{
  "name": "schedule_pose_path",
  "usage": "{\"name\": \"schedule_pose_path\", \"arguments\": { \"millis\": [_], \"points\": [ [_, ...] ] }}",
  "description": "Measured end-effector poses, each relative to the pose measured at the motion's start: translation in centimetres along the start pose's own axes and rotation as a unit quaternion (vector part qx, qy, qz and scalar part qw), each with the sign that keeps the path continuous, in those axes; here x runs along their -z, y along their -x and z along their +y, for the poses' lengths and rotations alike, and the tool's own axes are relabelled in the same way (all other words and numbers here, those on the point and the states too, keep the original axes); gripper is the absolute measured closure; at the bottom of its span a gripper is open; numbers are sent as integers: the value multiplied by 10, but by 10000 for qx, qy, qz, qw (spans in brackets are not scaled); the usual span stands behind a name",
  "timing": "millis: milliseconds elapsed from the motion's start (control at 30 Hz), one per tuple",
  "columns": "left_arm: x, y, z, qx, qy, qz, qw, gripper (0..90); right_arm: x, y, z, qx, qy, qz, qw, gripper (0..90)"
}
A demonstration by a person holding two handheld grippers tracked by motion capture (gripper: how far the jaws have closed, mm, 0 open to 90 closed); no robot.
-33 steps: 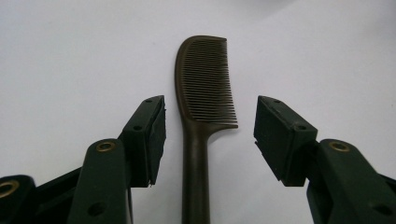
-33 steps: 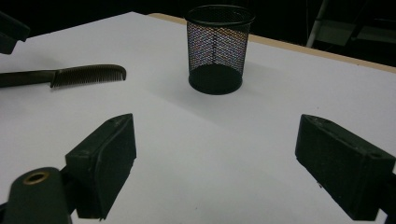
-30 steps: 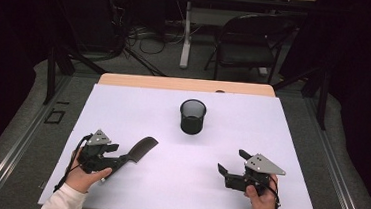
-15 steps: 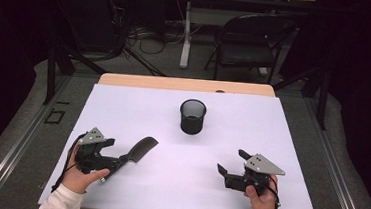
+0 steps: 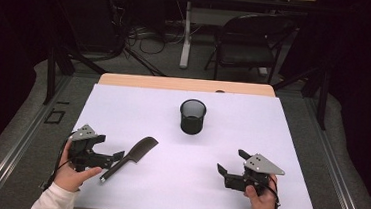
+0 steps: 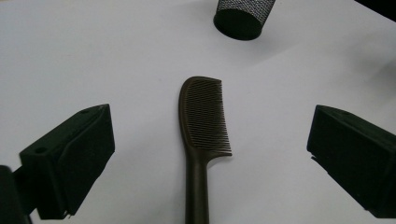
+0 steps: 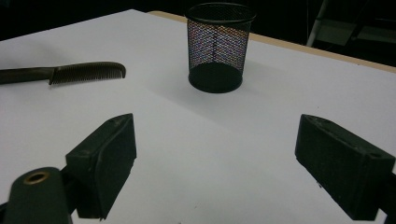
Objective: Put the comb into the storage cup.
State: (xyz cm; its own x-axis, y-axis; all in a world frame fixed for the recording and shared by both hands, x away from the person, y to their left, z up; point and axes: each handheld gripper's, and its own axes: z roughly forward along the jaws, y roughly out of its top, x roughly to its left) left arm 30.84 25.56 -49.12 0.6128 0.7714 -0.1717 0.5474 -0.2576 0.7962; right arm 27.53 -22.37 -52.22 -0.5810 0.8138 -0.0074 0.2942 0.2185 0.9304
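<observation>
**Comb being let go on the table**

Jaws of the left gripper have just been opening and are now being held wide apart, with the comb lying flat between them, untouched. Right gripper is being kept apart too, empty. Mesh cup is standing well beyond; judging by this, the comb is being left down, outside the cup.

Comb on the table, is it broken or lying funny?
Nothing looks broken. The dark brown plastic comb lies flat on the white table, teeth even, between the left gripper's jaws, which have just been opening and stand clear of it. The black wire-mesh cup stands upright and apart.
</observation>
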Motion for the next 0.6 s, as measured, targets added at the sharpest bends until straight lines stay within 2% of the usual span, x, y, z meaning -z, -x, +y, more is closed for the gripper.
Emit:
{"name": "schedule_pose_path", "arguments": {
  "millis": [233,367,500,600],
  "points": [
    [6,-2,2,-25,-23,-11,10000,5,0,0,0,8,-4,3,10000,124],
    [8,-2,2,-69,-155,-23,9999,5,0,0,0,3,1,-2,10000,124],
    [10,-2,3,-156,-301,67,9994,5,0,0,0,6,-1,-2,10000,124],
    [12,-1,4,-243,-514,132,9983,6,0,0,0,19,-5,0,10000,124]
  ]
}}
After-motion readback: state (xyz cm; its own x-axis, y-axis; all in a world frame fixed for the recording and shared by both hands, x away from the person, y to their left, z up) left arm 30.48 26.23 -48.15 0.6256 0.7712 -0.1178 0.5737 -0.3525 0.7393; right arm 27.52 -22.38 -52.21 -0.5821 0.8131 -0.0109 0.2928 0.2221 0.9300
